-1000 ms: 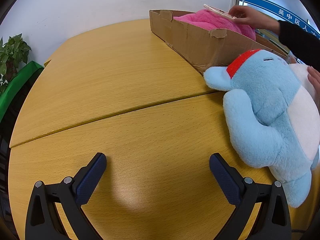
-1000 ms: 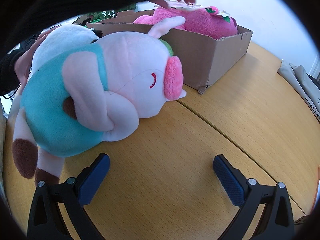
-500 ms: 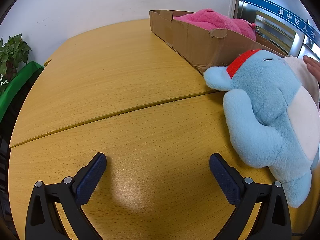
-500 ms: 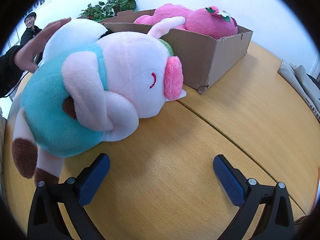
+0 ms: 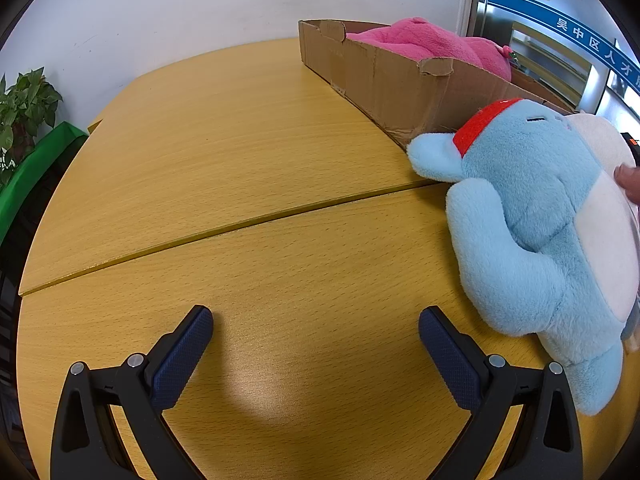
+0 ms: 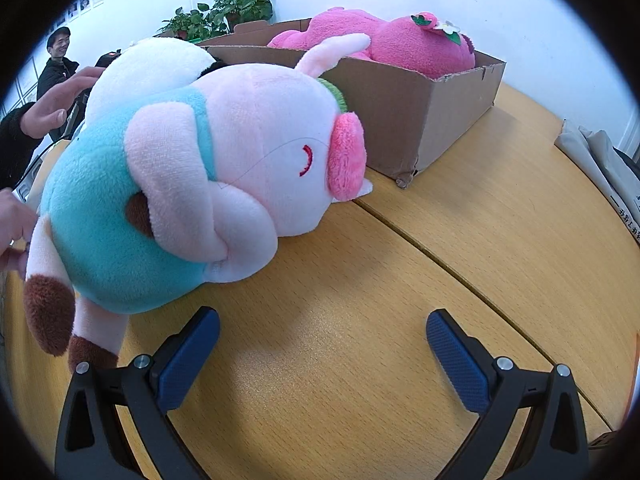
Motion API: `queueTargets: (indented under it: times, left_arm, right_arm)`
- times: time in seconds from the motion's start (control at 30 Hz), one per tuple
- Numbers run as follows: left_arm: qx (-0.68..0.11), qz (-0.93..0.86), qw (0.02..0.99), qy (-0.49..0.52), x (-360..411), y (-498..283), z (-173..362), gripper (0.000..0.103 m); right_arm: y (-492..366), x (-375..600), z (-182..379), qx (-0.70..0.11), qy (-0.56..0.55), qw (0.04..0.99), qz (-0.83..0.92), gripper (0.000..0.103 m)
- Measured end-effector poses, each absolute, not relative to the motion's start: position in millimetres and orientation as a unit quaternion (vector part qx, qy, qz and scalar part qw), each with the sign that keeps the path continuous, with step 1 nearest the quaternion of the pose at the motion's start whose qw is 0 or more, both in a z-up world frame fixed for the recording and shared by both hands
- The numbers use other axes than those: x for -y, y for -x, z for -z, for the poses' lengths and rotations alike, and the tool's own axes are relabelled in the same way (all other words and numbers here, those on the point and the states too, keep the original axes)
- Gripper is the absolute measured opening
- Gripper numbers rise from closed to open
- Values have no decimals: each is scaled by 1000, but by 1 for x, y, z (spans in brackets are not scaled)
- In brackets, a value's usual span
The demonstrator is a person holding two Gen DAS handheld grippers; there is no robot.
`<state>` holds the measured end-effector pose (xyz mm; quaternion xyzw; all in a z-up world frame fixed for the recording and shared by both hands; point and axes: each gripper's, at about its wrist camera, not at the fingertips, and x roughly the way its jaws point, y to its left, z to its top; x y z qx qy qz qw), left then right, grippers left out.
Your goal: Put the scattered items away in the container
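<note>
Withdrawn: helper's hand (image 6: 48,108); pink plush (image 6: 384,46) perhaps alone in box (image 6: 404,120).

A wooden table (image 5: 224,152) with a curved far edge carries everything; a seam (image 5: 240,222) runs across its top where two sections meet. A cardboard box (image 5: 384,80) sits on the far section, a pink plush (image 5: 424,40) lying inside it. A blue plush (image 5: 532,216) lies on the table, one ear touching the box corner. A pig plush (image 6: 224,168) in a teal top lies on its side, snout just beside the box (image 6: 404,108).
</note>
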<state>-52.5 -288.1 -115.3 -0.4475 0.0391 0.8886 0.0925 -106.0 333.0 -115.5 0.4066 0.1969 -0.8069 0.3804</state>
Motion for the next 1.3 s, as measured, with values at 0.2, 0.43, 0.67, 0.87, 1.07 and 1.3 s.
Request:
queueTargets:
  times: [0.2,0.43,0.67,0.87,1.07,1.3]
  left_arm:
    - [-39,-889,93,447,288,52,116,103]
    - [-39,-889,93,448,288,52,116,103]
    - [-39,-889,93,448,288,53,116,103]
    - [-39,-889,92,448,288,52,116,103]
    - [-39,-889,93,448,287,51,116,103]
    - [-40,-889,93,447,287,50,117,103]
  right_arm:
    - [108,-332,115,-197,-407,380,807,103]
    - [107,-332,115,-197,-407,381,807,103]
    - [108,-332,115,-197,-407,381,807,103]
    - [108,-331,114,-197,-407,381,807,103]
    - [106,-331,114,-197,-407,381,807,103]
    - [105,-331,115,-197,-406,381,807,103]
